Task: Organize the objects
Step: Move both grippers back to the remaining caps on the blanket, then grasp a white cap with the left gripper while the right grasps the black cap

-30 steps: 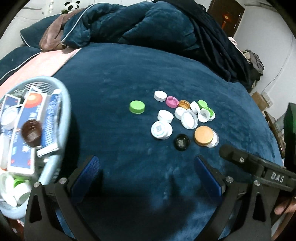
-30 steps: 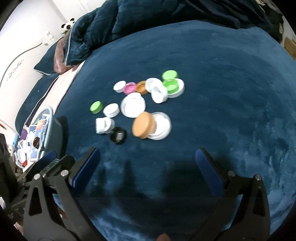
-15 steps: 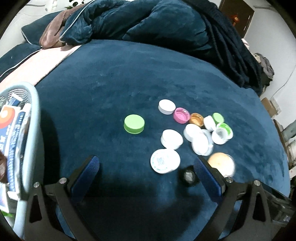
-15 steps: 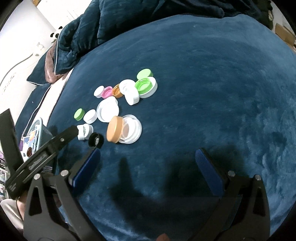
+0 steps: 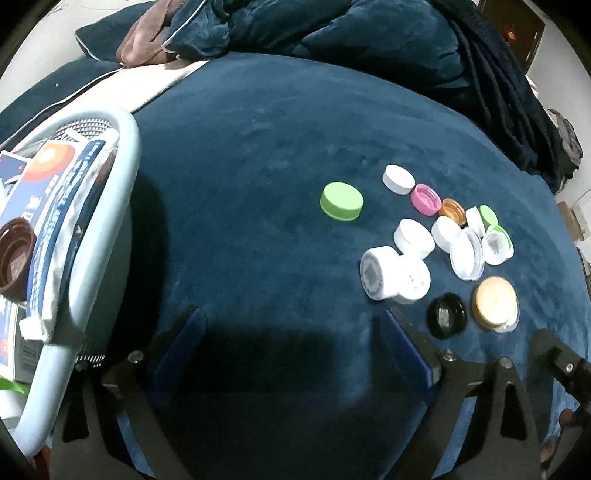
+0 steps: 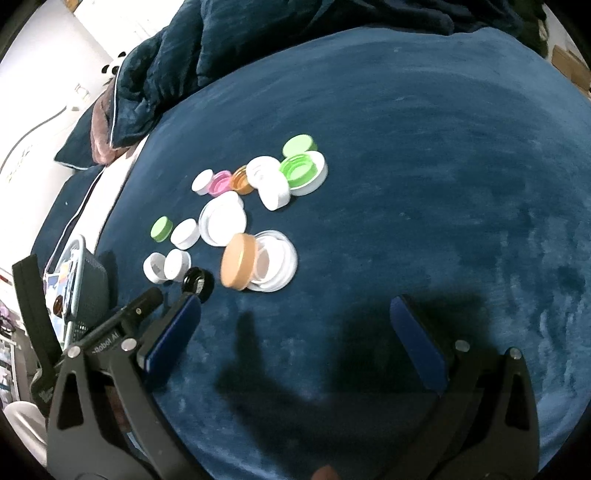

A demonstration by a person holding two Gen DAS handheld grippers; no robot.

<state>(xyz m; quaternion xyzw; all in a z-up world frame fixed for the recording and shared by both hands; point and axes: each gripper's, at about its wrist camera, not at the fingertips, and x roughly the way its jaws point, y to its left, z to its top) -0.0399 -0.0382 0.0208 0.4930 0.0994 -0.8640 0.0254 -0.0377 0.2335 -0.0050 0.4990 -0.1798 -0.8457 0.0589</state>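
Several loose bottle caps lie on the dark blue blanket: a green cap (image 5: 341, 201) apart at the left, a white cap (image 5: 398, 179), a pink cap (image 5: 426, 199), a black cap (image 5: 446, 320) and a tan cap (image 5: 495, 302). The same cluster shows in the right wrist view, with the tan cap (image 6: 239, 260) and black cap (image 6: 197, 283). My left gripper (image 5: 295, 347) is open and empty, just short of the caps. My right gripper (image 6: 295, 336) is open and empty, near the cluster's right. A light blue basket (image 5: 122, 155) stands at the left.
The basket holds cartons, a brown cap (image 5: 14, 247) and other caps. A heaped dark blue duvet (image 5: 332, 29) lies beyond the caps. The left gripper's body (image 6: 122, 332) shows in the right wrist view beside the basket (image 6: 88, 280).
The left gripper has swung and closed in on the blanket; the basket slid out of view and back at the left. The right gripper drifted right, with the left gripper coming into its view.
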